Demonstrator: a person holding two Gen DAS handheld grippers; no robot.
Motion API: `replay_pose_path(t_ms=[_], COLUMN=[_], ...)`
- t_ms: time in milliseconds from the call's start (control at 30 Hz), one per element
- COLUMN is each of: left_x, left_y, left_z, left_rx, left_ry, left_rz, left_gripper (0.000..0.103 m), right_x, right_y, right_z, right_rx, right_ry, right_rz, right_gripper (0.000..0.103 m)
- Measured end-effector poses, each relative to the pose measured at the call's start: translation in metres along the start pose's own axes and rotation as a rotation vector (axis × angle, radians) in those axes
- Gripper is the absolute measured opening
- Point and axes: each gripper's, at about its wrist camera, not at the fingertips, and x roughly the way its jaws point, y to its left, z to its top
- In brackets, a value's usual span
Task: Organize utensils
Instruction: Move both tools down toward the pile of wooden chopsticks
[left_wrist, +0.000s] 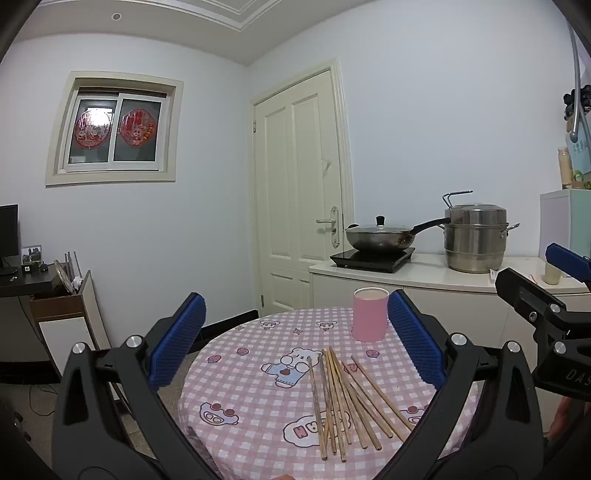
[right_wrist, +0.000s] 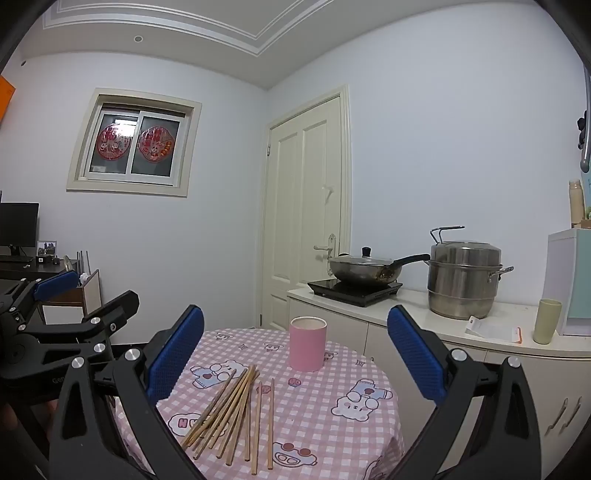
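A loose pile of wooden chopsticks lies fanned on the pink checked counter just in front of an upright pink cup, apart from it, with nothing in the cup as far as can be seen. Both the left tool and the right tool hang above the near edge with fingers spread wide and empty; a good pickup would likely pinch one outlying stick mid-length, tip it upright, and lower it into the cup. Behind the cup stand a white door, a lidded wok and a steel steamer pot.
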Motion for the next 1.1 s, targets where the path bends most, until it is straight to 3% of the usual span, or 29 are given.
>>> replay_pose_path(t_ms=[1100], left_x=[-0.001], left_y=[0.003], left_z=[-0.005], left_rx=[0.002], left_ry=[0.013], left_rz=[-0.003], left_gripper=[0.097], right_x=[0.001], right_y=[0.007], right_z=[-0.005], right_rx=[0.001], right_ry=[0.002], right_rz=[0.005], right_gripper=[0.096])
